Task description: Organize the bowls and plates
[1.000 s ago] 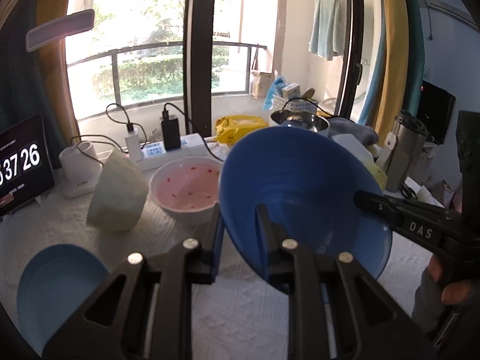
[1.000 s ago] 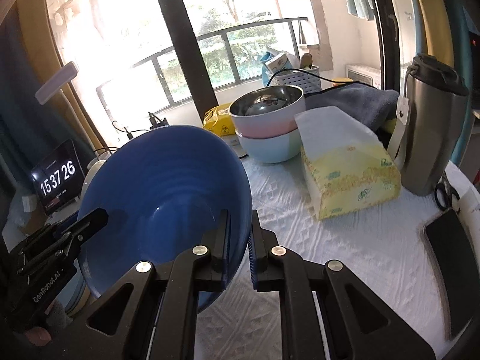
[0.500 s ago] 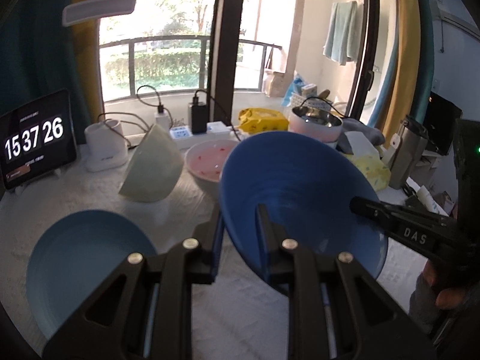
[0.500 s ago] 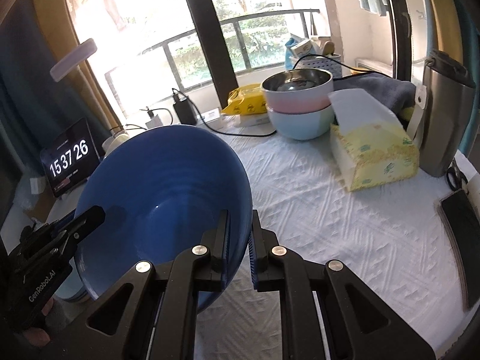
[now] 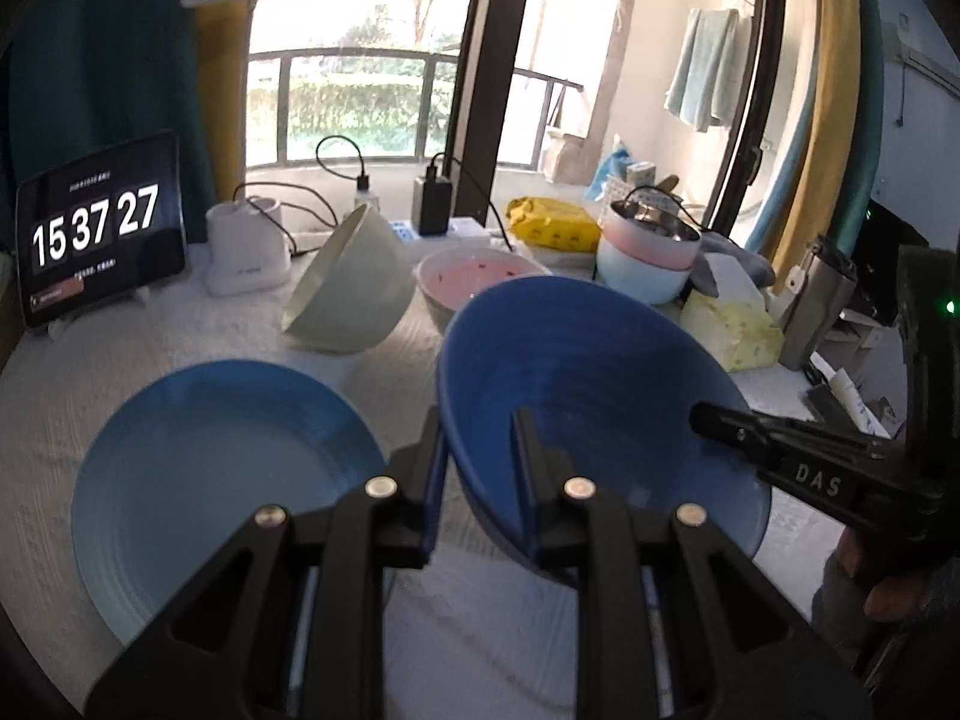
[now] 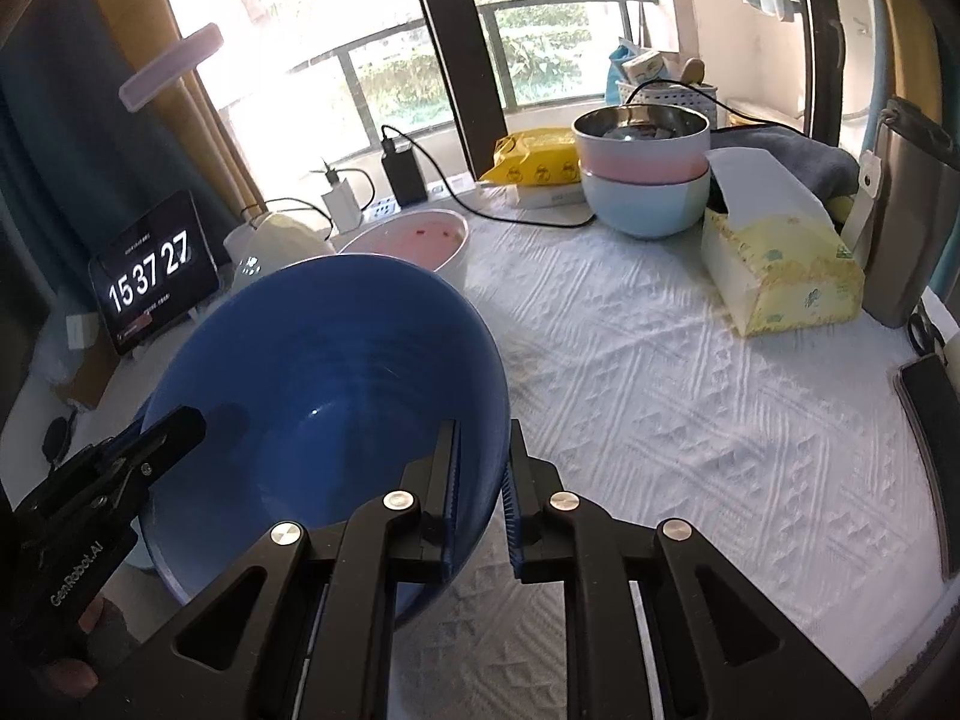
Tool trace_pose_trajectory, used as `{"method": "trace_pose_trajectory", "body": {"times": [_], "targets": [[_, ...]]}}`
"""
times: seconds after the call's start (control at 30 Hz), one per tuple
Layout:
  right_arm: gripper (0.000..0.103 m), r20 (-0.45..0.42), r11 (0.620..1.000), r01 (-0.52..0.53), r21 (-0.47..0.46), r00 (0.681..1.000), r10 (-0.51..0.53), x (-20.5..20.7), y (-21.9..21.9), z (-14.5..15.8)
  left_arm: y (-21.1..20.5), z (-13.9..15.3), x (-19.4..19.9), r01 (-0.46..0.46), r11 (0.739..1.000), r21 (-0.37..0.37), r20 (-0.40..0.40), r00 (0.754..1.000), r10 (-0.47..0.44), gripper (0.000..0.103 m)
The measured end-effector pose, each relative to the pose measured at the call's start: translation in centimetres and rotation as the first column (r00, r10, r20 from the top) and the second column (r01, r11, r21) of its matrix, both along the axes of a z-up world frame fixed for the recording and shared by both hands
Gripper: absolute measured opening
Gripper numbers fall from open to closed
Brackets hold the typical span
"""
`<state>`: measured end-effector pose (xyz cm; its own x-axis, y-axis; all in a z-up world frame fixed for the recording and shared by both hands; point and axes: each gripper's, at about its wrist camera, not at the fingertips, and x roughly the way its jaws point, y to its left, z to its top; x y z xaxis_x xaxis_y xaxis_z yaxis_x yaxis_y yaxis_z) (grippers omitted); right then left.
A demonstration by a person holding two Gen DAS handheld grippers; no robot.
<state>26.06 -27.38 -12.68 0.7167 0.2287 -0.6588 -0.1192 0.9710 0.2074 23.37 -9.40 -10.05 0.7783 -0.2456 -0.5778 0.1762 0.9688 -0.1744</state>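
Observation:
A dark blue bowl [image 5: 600,372] [image 6: 330,372] hangs tilted above the white tablecloth, held from both sides. My left gripper [image 5: 477,420] is shut on its left rim, one finger inside and one outside. My right gripper [image 6: 482,429] straddles the opposite rim; its jaws are opening, with the pads still at the bowl's wall. A light blue plate [image 5: 216,468] lies flat just left of the bowl. Behind it a cream bowl [image 5: 354,288] lies tipped on its side, next to a pink bowl [image 5: 480,276] [image 6: 414,240].
A stack of three bowls [image 6: 645,180], steel in pink in pale blue, stands at the back right. A tissue box [image 6: 780,276], a steel flask [image 6: 918,210] and a phone [image 6: 930,450] line the right side. A clock tablet [image 5: 99,234] and chargers stand at the back left.
Both grippers have carried the blue bowl leftward, toward the light blue plate, which now shows in full. The right gripper's fingers stand slightly wider apart than before.

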Motion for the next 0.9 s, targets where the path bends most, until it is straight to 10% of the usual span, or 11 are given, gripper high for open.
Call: {"method": "trace_pose_trajectory", "body": {"times": [0.9], "targets": [[0.024, -0.076, 1.000, 0.019, -0.013, 0.997, -0.020, -0.6, 0.1, -0.7, -0.4, -1.9, -0.7, 0.052, 0.999, 0.017, -0.125, 0.991, -0.050, 0.022]]}}
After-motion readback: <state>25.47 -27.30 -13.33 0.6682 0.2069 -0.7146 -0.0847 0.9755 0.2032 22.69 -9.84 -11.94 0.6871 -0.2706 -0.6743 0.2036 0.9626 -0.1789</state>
